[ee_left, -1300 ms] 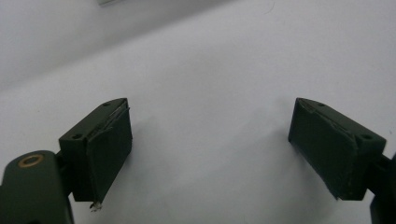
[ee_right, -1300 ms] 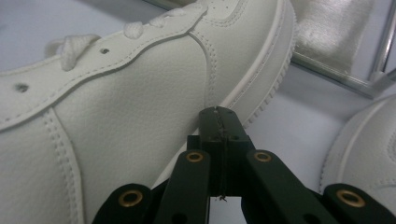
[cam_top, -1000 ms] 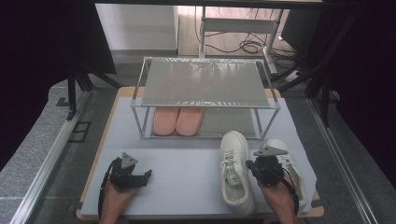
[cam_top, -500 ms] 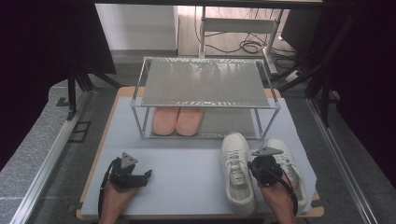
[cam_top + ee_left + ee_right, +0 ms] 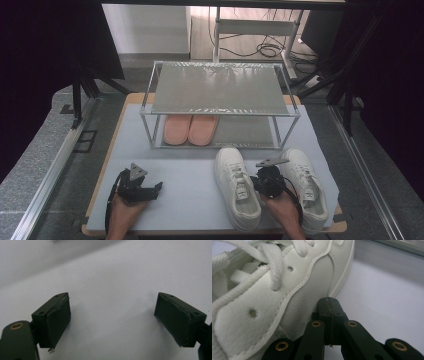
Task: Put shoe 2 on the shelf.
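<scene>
Right gripper [image 5: 329, 302]: jaws pressed fully together, nothing between them, tips touching the side of the left-hand white sneaker [image 5: 274, 297] near its sole edge. Seen from above, the right gripper [image 5: 270, 179] sits in the gap between the two white sneakers, the left-hand sneaker [image 5: 237, 186] on one side and the right-hand sneaker [image 5: 306, 186] on the other.

Change over the last second: this gripper has come down and a little forward into that gap; the left-hand sneaker has slid slightly toward the near edge of the mat [image 5: 185, 190]. My reading: a nudge with closed jaws to line the shoe up, not a pick. A grasp would need the jaws opened first.

Left gripper [image 5: 112, 322]: jaws wide apart, empty, resting over bare mat. From above, the left gripper [image 5: 137, 184] is unmoved at the near left.

Beyond: metal shoe rack [image 5: 220, 90], pink slippers [image 5: 190, 129] on its lower shelf. Space beside them looks free for the sneakers.
</scene>
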Available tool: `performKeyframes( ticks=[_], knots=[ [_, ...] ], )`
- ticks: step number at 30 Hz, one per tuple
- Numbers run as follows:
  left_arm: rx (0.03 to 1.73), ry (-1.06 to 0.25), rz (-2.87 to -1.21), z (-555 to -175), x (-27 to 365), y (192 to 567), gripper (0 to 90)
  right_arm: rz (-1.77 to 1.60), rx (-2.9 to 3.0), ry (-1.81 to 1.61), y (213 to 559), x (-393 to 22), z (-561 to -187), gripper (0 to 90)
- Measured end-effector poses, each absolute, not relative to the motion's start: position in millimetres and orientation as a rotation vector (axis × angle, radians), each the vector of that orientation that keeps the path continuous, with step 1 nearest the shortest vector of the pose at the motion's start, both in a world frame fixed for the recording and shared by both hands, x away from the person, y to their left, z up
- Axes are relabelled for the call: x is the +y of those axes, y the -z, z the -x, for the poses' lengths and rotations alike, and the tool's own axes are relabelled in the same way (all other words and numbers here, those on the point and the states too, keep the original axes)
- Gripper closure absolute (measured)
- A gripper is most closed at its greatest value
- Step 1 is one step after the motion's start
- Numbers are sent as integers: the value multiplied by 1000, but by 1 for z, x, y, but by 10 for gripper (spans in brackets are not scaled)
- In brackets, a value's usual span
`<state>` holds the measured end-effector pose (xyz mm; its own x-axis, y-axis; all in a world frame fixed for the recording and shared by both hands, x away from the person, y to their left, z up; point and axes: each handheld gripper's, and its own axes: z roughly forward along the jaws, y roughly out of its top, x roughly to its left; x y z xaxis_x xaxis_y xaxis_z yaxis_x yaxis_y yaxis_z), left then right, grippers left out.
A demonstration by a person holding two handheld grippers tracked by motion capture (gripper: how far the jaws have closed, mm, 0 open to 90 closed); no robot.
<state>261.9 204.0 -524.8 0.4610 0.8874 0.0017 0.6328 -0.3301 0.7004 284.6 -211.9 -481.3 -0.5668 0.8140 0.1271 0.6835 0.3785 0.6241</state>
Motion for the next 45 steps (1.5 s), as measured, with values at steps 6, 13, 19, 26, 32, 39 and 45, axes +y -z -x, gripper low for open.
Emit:
performKeyframes(
  ticks=[6, 13, 19, 26, 32, 39, 45],
  knots=[
    [1261, -517, -2076, -262, 204, 525, 138, -1320, 2459, -1001, 484, -206, -289, 900],
    [1260, -517, -2081, -262, 204, 525, 138, -1208, 2537, -1041, 485, -184, -299, 900],
    [1262, -517, -2076, -262, 204, 525, 138, -1111, 2608, -1065, 486, -161, -308, 900],
    [1261, -519, -2076, -262, 204, 525, 138, -1019, 2646, -1060, 485, -146, -313, 900],
    [1256, -525, -2084, -261, 204, 524, 138, -1016, 2628, -1058, 480, -157, -309, 896],
    [1257, -527, -2083, -261, 204, 525, 138, -1018, 2616, -1062, 470, -169, -300, 864],
    [1258, -528, -2080, -261, 203, 525, 138, -1023, 2629, -1085, 458, -183, -285, 899]
  ],
)
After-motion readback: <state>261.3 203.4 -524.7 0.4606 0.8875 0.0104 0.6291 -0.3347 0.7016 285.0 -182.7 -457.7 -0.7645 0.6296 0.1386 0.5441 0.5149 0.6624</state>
